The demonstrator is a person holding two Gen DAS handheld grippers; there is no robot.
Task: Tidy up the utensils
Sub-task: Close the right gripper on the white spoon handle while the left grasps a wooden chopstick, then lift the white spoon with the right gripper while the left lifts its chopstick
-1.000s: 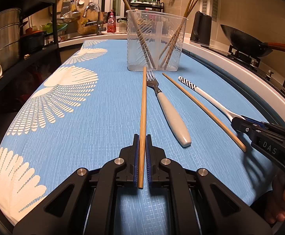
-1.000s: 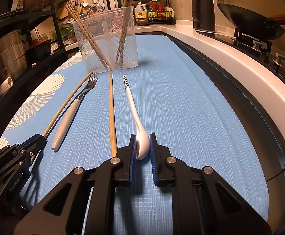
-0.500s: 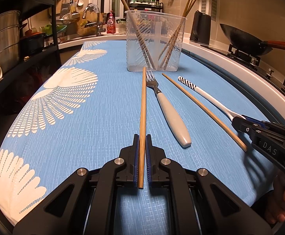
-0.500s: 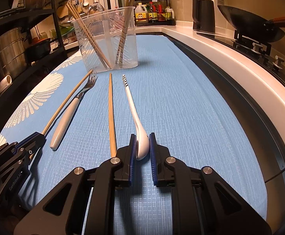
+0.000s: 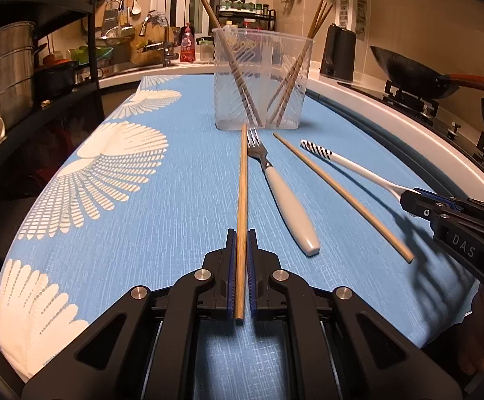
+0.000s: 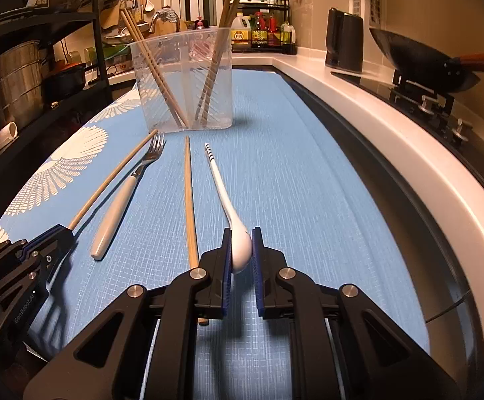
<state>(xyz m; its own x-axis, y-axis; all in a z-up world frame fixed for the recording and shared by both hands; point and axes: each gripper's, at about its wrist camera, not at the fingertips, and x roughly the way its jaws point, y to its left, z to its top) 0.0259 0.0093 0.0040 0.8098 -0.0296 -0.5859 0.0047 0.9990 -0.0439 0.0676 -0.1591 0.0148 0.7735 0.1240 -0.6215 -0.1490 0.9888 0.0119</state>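
the left gripper [image 5: 241,238] is closed on a chopstick [image 5: 242,180], and the right gripper [image 6: 242,236] is closed on the white spoon [image 6: 230,213]. between them a fork [image 5: 283,193] and a second chopstick [image 5: 338,193] lie on the blue cloth [image 5: 162,206]. further away stands the clear holder [image 5: 261,80] with more chopsticks.

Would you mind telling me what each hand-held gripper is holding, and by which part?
The left hand-held gripper clamps a chopstick near its end; the right hand-held gripper clamps the white spoon by its bowl.
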